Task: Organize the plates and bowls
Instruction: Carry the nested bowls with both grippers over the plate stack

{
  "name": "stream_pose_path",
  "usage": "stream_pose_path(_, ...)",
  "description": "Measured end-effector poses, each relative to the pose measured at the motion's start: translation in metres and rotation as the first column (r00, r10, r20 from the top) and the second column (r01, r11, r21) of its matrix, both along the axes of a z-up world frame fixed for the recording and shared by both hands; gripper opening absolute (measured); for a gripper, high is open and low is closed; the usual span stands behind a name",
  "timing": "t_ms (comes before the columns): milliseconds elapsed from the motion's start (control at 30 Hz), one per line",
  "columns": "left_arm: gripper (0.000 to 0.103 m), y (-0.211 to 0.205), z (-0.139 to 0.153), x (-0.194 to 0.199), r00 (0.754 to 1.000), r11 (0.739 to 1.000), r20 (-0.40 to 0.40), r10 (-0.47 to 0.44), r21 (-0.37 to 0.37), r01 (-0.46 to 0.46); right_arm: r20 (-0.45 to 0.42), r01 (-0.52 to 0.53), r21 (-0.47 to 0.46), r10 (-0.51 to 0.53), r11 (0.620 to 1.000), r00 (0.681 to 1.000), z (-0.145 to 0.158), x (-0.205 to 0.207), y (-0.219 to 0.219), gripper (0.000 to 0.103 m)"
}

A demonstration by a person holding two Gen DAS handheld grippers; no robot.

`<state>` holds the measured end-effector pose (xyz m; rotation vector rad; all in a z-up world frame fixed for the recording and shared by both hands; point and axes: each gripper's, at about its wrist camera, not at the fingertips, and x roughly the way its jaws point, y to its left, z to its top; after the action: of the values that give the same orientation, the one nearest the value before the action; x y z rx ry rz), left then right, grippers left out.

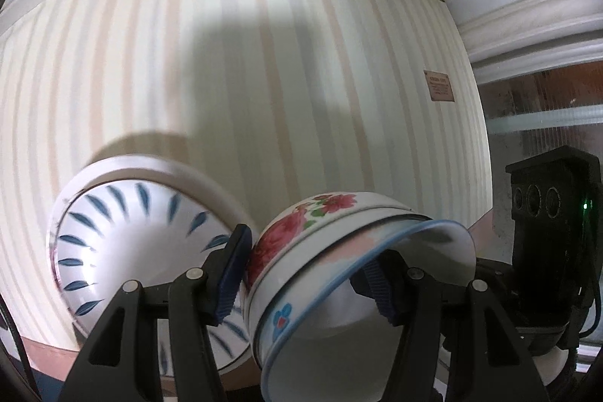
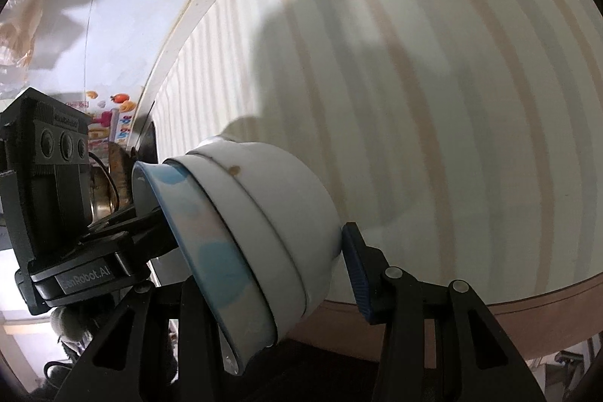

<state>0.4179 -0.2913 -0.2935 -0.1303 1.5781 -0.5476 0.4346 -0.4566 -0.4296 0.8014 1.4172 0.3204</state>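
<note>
left gripper [image 1: 309,274]: pinching flowered bowl stack [image 1: 339,243] | right gripper [image 2: 260,274]: pinching white bowl stack [image 2: 271,225] | left, behind: blue-leaf bowl [image 1: 124,236] | far: striped wall [image 1: 264,63]

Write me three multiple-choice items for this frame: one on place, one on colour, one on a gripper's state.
1. In the left wrist view, where is the blue-leaf bowl relative to the held stack of bowls?
A. To its left
B. To its right
C. Nested inside it

2. What colour is the rim of the stack's innermost bowl?
A. Red
B. Blue
C. Green

3. How is the left gripper set?
A. Wide open, nothing between the fingers
B. Clamped on a flat plate
C. Shut on the stack's wall

Key: 1 A, the blue-leaf bowl shows left of the stack of bowls. 2 B, a blue line edges the innermost bowl. 3 C, the left gripper has one of its pads outside on the flowered wall and the other inside.
</note>
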Motion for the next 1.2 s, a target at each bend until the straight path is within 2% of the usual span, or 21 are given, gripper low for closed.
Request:
stream_pose_path(300, 0.056, 0.064, 0.002, 0.014, 0.995, 0.995, -0.003, 0.1, 0.027, -0.099, 0.0, -0.108, 0.017, 0.108, 0.994, 0.994, 0.013, 0.014, 0.045, 0.047)
stream_pose_path(567, 0.056, 0.119, -0.018, 0.014, 0.972, 0.97, -0.03, 0.235, 0.066, -0.232, -0.018, -0.24, 0.04, 0.241, 0.97, 0.97, -0.004, 0.038, 0.111, 0.047)
stream_pose_path(867, 0.056, 0.133, -0.035, 0.012, 0.952, 0.953, -0.057, 0.3, 0.073, -0.296, -0.044, -0.317, 0.032, 0.319, 0.948, 0.947, -0.02, 0.051, 0.158, 0.047)
stream_pose_path(1200, 0.056, 0.146, -0.033, 0.015, 0.954, 0.954, -0.057, 0.296, 0.061, -0.292, -0.063, -0.313, 0.022, 0.314, 0.95, 0.947, -0.024, 0.058, 0.171, 0.047)
